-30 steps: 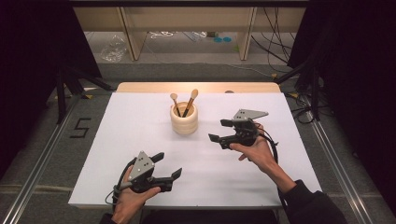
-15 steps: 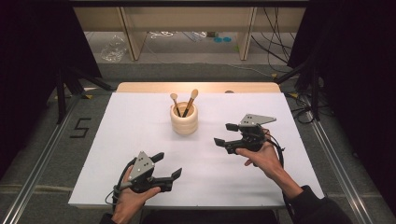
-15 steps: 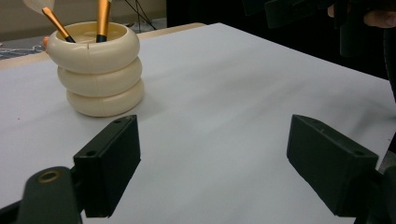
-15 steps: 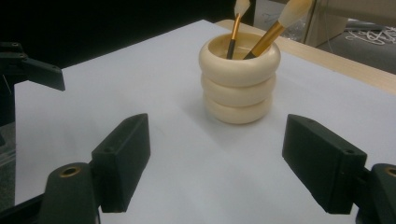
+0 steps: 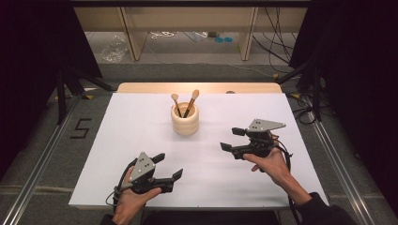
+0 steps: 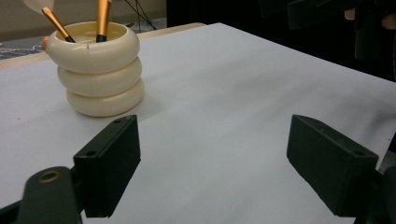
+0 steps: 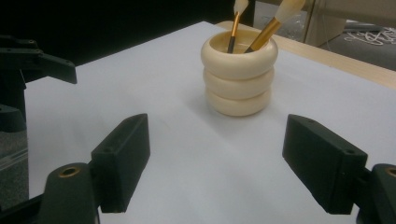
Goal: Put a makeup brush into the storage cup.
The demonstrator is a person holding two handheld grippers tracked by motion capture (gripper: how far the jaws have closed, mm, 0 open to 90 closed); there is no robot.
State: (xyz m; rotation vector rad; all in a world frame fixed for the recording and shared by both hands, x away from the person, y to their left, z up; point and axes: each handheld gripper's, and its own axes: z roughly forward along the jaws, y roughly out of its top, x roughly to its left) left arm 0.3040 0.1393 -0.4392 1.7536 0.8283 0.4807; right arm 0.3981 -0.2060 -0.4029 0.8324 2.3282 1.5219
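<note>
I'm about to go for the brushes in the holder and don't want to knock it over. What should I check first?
1. Right gripper jaws apart, nothing between them: ok.
2. Left gripper jaws apart and empty: ok.
3. Cream ringed holder upright on the white table: ok.
4. Two brushes stand in the holder, leaning, tips above the rim: ok.
5. Bare table between right gripper and holder: ok.
6. How firmly the holder sits: cannot tell.
</note>
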